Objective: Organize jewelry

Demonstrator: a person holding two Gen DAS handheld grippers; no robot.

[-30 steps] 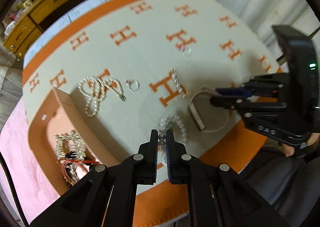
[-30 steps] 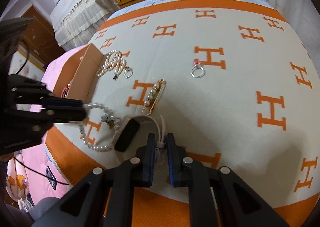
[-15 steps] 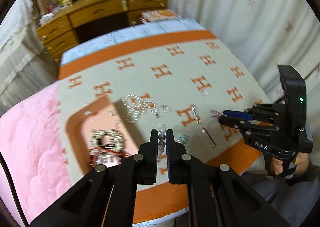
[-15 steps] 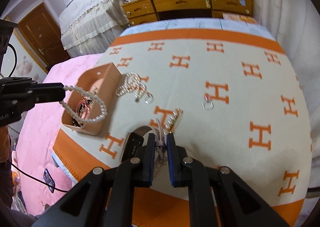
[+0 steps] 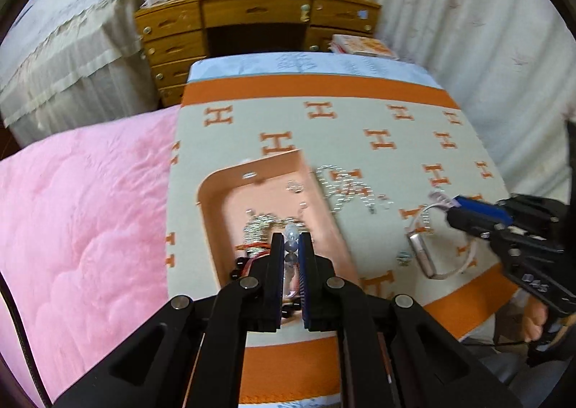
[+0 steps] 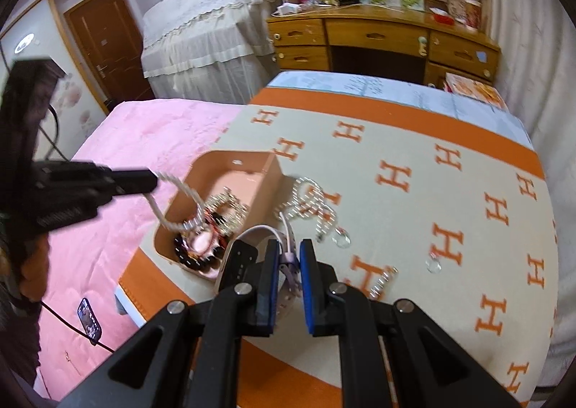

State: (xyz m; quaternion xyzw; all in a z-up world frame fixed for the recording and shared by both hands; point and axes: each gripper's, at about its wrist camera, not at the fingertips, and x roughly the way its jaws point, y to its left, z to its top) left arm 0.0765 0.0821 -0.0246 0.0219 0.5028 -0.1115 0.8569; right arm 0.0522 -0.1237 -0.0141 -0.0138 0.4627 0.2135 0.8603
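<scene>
Left gripper (image 5: 291,244) is clamped on the pearl strand (image 6: 180,192), beads pinched right between its pads, and the loop hangs from the tips down into the peach jewelry box (image 6: 268,170). In the left wrist view the gripper sits directly above that box (image 5: 216,228), whose floor already holds a sparkly bracelet (image 6: 225,206) and a dark bead bracelet (image 6: 187,257).

Over to the right gripper (image 6: 288,257): closed on the pale strap of the smartwatch (image 5: 423,257), the watch dangling just above the orange-and-cream H blanket (image 6: 450,199), right beside the box's near corner.

Count on the blanket: one loose pearl necklace (image 6: 311,203) heaped just beside the box wall, two rings (image 6: 342,239) (image 6: 433,266) well apart from each other, one pearl pin (image 6: 381,282) near the right gripper's fingers. There may be more tangled in the box; motion blur makes that hard to separate.
</scene>
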